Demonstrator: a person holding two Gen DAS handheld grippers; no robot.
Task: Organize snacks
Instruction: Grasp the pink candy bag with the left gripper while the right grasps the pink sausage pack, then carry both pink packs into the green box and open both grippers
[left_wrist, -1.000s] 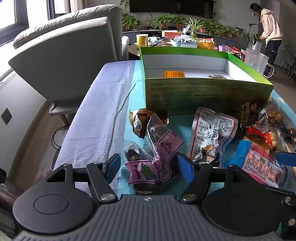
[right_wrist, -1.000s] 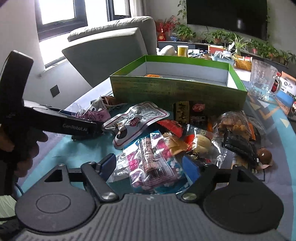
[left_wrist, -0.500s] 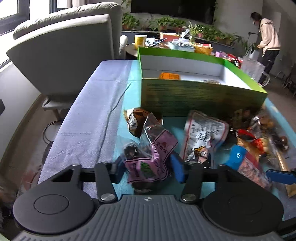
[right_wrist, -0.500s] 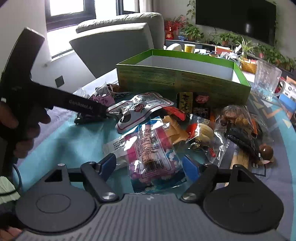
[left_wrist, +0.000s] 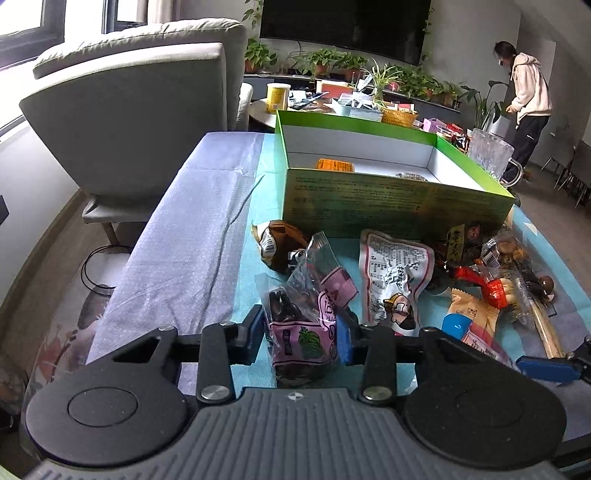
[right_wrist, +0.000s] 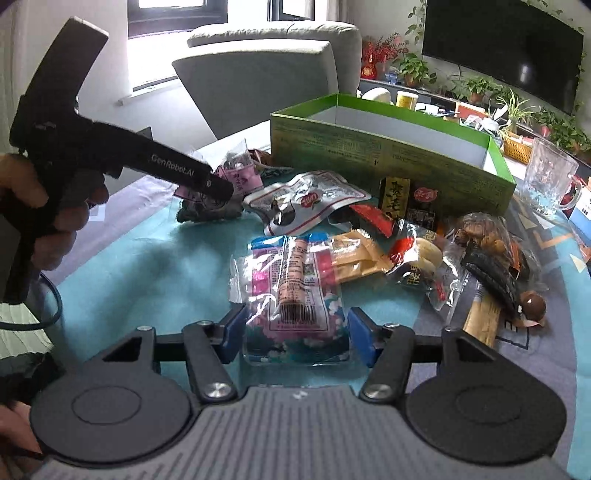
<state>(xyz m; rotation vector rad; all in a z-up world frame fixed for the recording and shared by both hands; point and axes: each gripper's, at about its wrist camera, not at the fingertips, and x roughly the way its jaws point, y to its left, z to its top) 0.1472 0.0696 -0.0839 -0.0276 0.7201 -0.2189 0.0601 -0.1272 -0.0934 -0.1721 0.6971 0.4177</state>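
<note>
A pink snack bag (left_wrist: 301, 332) of dark fruit sits between the pads of my left gripper (left_wrist: 300, 334). Its jaws are closing and both blue pads press on the bag's sides. In the right wrist view the left gripper (right_wrist: 218, 188) reaches that same pink bag (right_wrist: 240, 177) from the left, held by a hand (right_wrist: 55, 206). My right gripper (right_wrist: 297, 334) stands open around a clear pink-and-blue packet (right_wrist: 295, 295) lying flat on the teal cloth, its pads at the packet's edges. The green box (left_wrist: 388, 206) stands open behind the snack pile, with an orange packet (left_wrist: 334, 165) inside.
Several more snacks lie right of the bags, among them a silver pouch (right_wrist: 310, 206). A glass mug (right_wrist: 550, 181) stands by the box's right end. A grey armchair (left_wrist: 140, 110) is beyond the table's left edge. A person (left_wrist: 528, 92) stands far back.
The left jaws have closed in onto the pink bag. The right gripper has moved forward over the clear packet and its jaws have narrowed around it.
</note>
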